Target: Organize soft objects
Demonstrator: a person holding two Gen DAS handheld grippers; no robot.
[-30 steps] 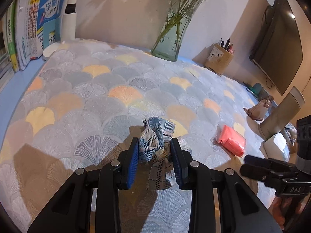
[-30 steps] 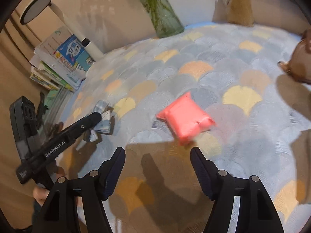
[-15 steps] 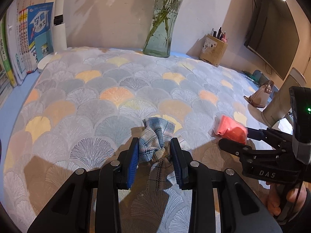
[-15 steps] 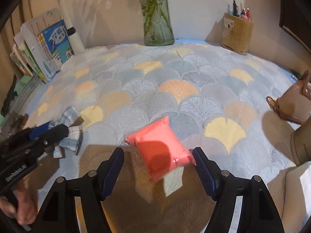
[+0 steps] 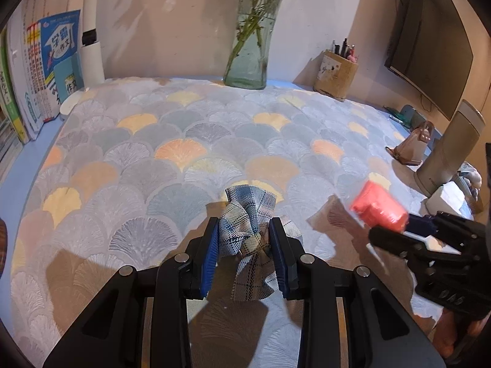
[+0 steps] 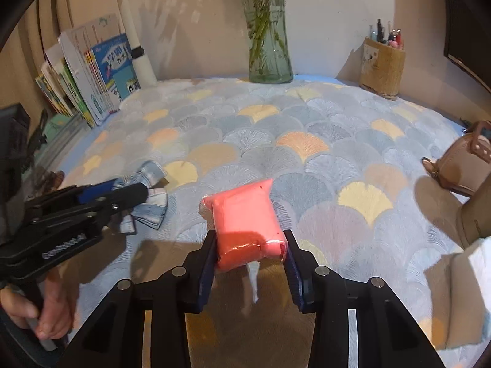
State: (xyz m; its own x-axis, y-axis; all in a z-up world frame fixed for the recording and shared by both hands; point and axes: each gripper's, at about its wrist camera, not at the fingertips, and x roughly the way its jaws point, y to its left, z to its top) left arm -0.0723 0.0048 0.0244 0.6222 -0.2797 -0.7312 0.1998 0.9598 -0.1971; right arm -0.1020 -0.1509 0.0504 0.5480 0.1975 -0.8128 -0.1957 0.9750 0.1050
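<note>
Pinching the bunched plaid cloth [image 5: 245,233] at lower centre, the left gripper [image 5: 245,256] holds limp, light fabric. Lower centre in the right view, the right gripper [image 6: 250,265] is closing on the pink packet [image 6: 245,220], seemingly squashy and slick; grip mid-body.

On the bench [image 6: 307,128], the packet [image 6: 245,214] sat in the middle, the cloth [image 6: 147,196] at nine o'clock, the vase [image 6: 270,46] at twelve, books [image 6: 92,73] at ten, the pen holder [image 6: 382,67] at one and the bag [image 6: 463,165] at three.
</note>
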